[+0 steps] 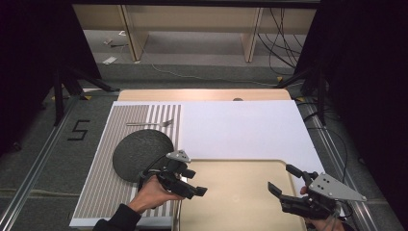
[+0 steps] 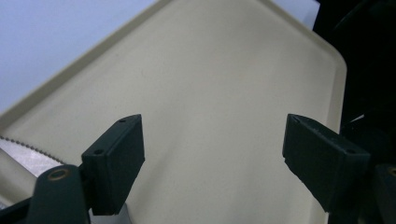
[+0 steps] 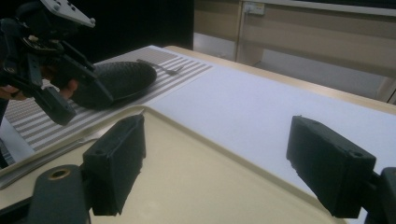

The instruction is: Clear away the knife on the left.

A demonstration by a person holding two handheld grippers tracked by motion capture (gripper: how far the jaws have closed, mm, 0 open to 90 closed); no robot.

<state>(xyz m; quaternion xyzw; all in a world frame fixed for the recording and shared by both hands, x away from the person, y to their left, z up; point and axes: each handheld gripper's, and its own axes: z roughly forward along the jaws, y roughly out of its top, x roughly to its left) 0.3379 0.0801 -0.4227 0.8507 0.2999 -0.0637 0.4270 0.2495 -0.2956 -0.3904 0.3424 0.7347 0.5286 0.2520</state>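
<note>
A bare beige tray (image 1: 235, 192) lies at the near edge of the table. My left gripper (image 1: 196, 182) hovers over its left rim, jaws open and nothing between them; the left gripper view looks down on the tray's floor (image 2: 224, 84) between the spread jaws (image 2: 212, 149). My right gripper (image 1: 281, 178) is at the tray's right side, open as well and holding nothing (image 3: 215, 163). A dark round plate (image 1: 143, 154) rests on a striped placemat (image 1: 106, 183) just left of the left gripper. A metal fork (image 1: 150, 123) lies beyond the plate.
A white sheet (image 1: 240, 127) covers the table's middle and right behind the tray. The right gripper view shows the left gripper (image 3: 79, 100) in front of the plate (image 3: 119, 79) and the fork (image 3: 161, 66). Black stands and cables surround the table.
</note>
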